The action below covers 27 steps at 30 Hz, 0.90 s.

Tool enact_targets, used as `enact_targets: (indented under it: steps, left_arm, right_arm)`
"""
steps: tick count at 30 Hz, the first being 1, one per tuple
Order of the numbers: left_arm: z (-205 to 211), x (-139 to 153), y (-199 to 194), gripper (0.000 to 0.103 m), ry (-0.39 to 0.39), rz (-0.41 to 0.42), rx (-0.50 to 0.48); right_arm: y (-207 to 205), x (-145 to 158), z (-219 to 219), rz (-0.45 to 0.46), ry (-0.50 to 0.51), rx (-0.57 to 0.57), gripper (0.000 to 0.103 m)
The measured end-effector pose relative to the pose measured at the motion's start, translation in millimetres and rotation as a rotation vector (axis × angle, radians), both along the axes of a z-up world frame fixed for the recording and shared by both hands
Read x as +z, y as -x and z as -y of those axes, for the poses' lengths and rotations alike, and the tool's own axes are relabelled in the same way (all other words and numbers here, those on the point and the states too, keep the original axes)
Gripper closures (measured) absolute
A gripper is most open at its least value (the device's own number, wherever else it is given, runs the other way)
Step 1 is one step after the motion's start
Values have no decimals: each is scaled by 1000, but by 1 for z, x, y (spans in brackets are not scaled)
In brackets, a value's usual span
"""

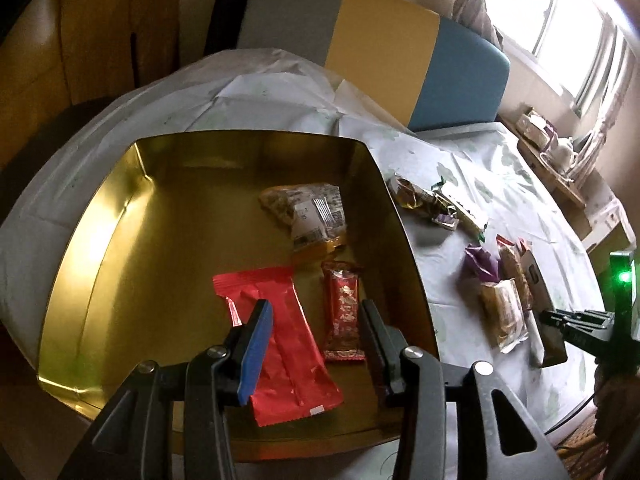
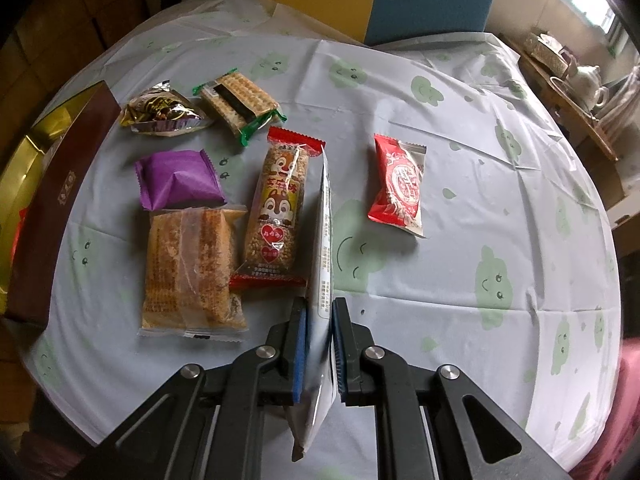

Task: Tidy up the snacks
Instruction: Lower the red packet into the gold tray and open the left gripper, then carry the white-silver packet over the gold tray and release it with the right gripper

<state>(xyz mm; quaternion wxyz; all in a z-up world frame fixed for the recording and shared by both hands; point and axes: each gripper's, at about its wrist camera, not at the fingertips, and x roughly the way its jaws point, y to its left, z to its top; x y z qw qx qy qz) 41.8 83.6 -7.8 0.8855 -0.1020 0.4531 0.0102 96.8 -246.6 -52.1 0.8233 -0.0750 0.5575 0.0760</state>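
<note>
A gold tin box [image 1: 100, 240] sits on the table and holds a red wrapper [image 1: 288, 344], a small dark-red bar [image 1: 344, 312] and a clear nut packet [image 1: 312, 212]. My left gripper [image 1: 316, 344] is open above the box's near side, over the red wrapper. My right gripper [image 2: 319, 344] is shut on a flat white packet [image 2: 324, 248] held on edge above the table; it also shows in the left wrist view [image 1: 544, 304]. On the cloth lie a squirrel-print bar [image 2: 280, 204], a golden cake packet [image 2: 188, 268], a purple packet [image 2: 180, 180], a cracker pack [image 2: 240, 100], a dark foil packet [image 2: 160, 114] and a red-white packet [image 2: 400, 184].
The box's brown outer wall [image 2: 52, 208] stands left of the snacks. A grey, yellow and blue chair back [image 1: 384, 56] is behind the table. A side shelf with a white teapot [image 2: 588, 80] stands at the far right by the window.
</note>
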Motion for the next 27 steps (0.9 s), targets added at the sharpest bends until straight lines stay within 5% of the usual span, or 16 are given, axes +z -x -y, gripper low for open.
enact_targets:
  steps: [27]
  left_arm:
    - [5,-1,4,58,-33,3,-4]
  right_arm:
    - [1,7,7,46,-22,-43,91]
